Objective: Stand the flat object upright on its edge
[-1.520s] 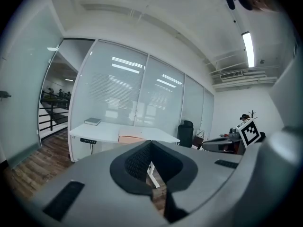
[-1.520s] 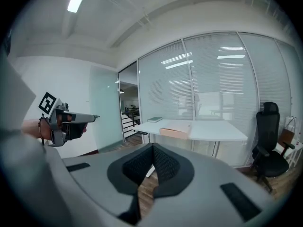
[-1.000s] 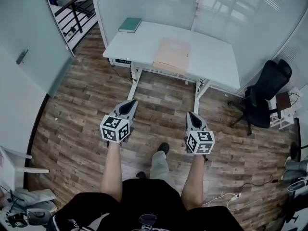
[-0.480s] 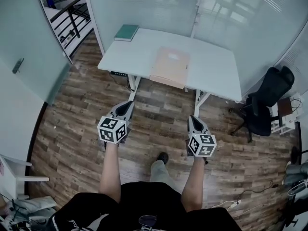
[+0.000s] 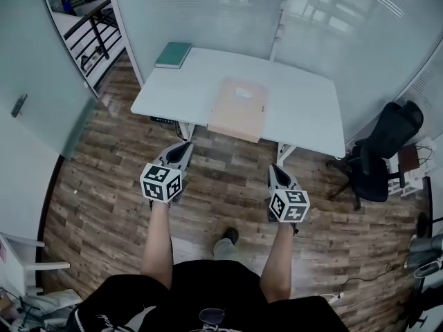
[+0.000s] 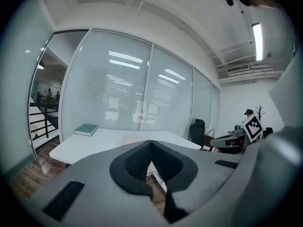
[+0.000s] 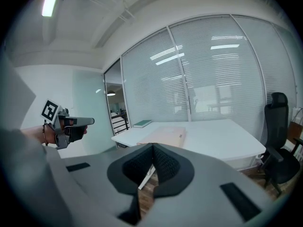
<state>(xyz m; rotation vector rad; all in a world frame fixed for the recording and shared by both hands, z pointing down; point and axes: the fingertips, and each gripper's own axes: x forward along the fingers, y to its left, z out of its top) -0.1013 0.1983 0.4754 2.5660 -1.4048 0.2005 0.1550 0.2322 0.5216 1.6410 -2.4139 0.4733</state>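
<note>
A flat tan box (image 5: 237, 108) lies on the white table (image 5: 297, 109) near its front edge; it also shows as the tan box (image 7: 163, 136) in the right gripper view. A green book (image 5: 173, 54) lies flat at the table's far left corner, seen too as the green book (image 6: 86, 129) in the left gripper view. My left gripper (image 5: 185, 149) and right gripper (image 5: 275, 167) are both shut and empty. They hang over the wooden floor, short of the table's front edge.
A black office chair (image 5: 377, 151) stands right of the table. Glass partitions with blinds (image 5: 208, 12) close off the back. A glass door (image 5: 34, 95) stands at the left, and cables lie on the floor (image 5: 346, 282) at lower right.
The table and tan box have come nearer in the head view as the person stepped forward. Both grippers stayed shut, held side by side.
</note>
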